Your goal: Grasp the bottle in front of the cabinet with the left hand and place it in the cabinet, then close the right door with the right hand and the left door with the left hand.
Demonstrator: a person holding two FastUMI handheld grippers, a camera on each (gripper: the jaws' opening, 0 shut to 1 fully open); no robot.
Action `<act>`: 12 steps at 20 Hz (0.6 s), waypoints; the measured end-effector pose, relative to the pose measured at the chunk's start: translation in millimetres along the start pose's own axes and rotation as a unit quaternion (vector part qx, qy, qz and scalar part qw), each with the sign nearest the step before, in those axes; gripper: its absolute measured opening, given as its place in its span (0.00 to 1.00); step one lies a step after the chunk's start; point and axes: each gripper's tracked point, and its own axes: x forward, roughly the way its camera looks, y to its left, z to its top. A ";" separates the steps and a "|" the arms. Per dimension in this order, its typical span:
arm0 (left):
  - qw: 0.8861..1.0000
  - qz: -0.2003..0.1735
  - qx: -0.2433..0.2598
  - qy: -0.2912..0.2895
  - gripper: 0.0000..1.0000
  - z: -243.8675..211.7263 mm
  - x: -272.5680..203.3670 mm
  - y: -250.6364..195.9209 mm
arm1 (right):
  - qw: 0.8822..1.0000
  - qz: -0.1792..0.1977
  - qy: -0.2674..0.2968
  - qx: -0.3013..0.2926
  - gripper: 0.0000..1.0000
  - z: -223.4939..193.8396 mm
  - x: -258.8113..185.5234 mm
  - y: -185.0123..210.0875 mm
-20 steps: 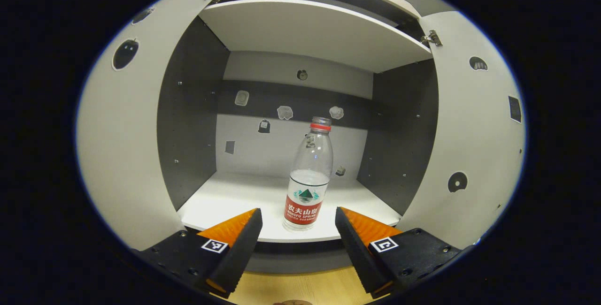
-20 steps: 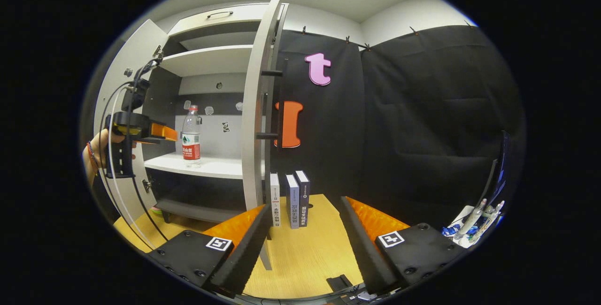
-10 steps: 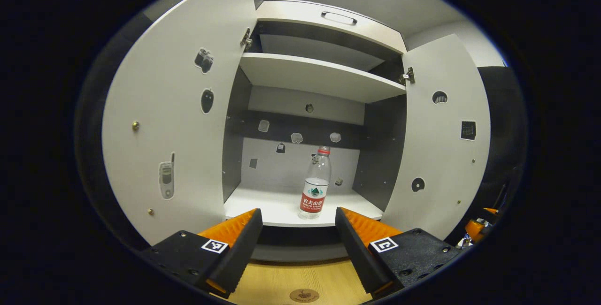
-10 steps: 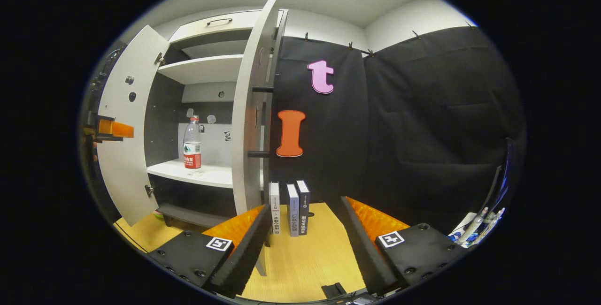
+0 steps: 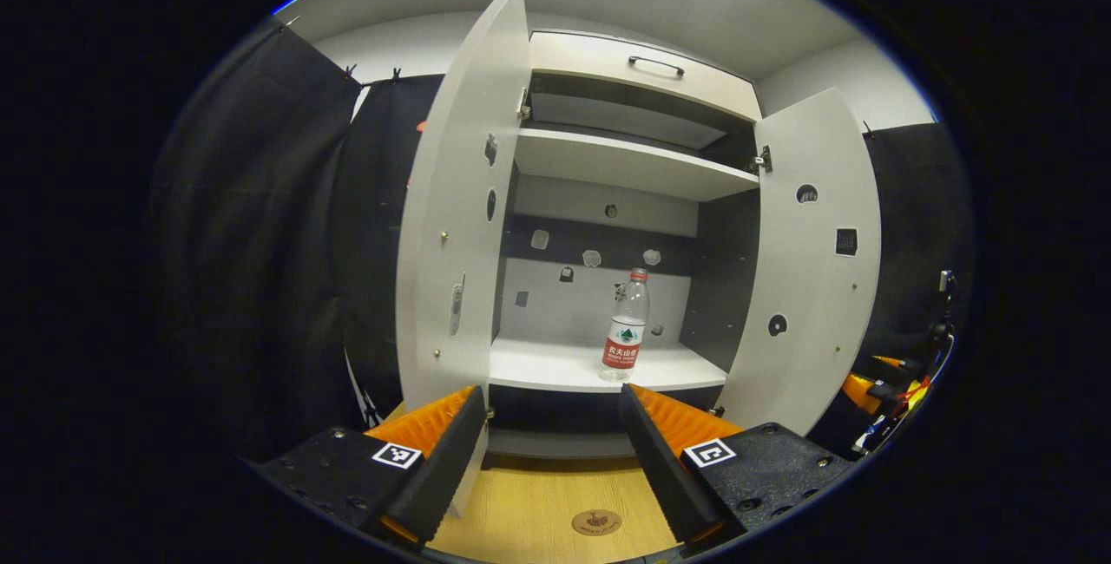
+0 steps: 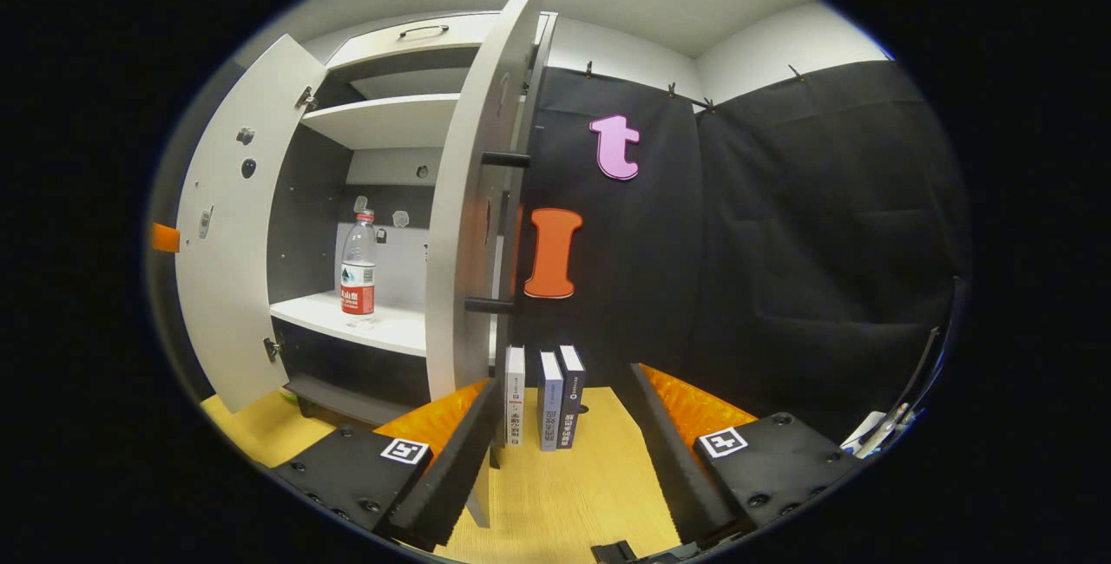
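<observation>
Cabinet (image 5: pixel 625 165) with both doors open; bottle (image 5: pixel 623 328) stood on its lower shelf (image 5: pixel 555 366). Left gripper (image 5: pixel 552 451), fingers spread, had backed away since release; placement complete. Right gripper (image 6: pixel 564 451), fingers spread, faced the right door (image 6: pixel 473 200), next to close.

The cabinet (image 6: pixel 395 117) stands with both doors swung wide. A clear water bottle (image 6: pixel 358 266) with a red label stands upright on the cabinet's white lower shelf (image 6: pixel 364 321), toward its left side. The right door (image 6: pixel 473 200) stands edge-on, its dark handle facing right. Three books (image 6: pixel 543 395) stand upright on the wooden table (image 6: pixel 555 495), just right of that door's foot. The right gripper (image 6: pixel 560 451) hangs low before the cabinet, jaws spread, holding nothing.
</observation>
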 end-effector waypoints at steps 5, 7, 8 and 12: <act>1.000 0.015 -0.021 -0.003 0.95 -1.3 -12.5 15.8 | 1.000 0.009 0.008 0.011 0.96 -2.2 3.1 4.7; 0.999 0.015 -0.030 -0.008 0.95 1.6 -13.1 16.3 | 1.000 0.014 0.010 0.017 0.95 -1.8 2.8 6.8; 0.999 0.014 -0.033 -0.012 0.95 3.7 -13.1 16.3 | 1.000 0.012 0.009 0.017 0.95 -1.1 2.4 7.1; 0.999 0.012 -0.034 -0.015 0.95 6.7 -11.1 15.1 | 0.999 0.012 0.012 0.028 0.94 -4.1 2.1 12.1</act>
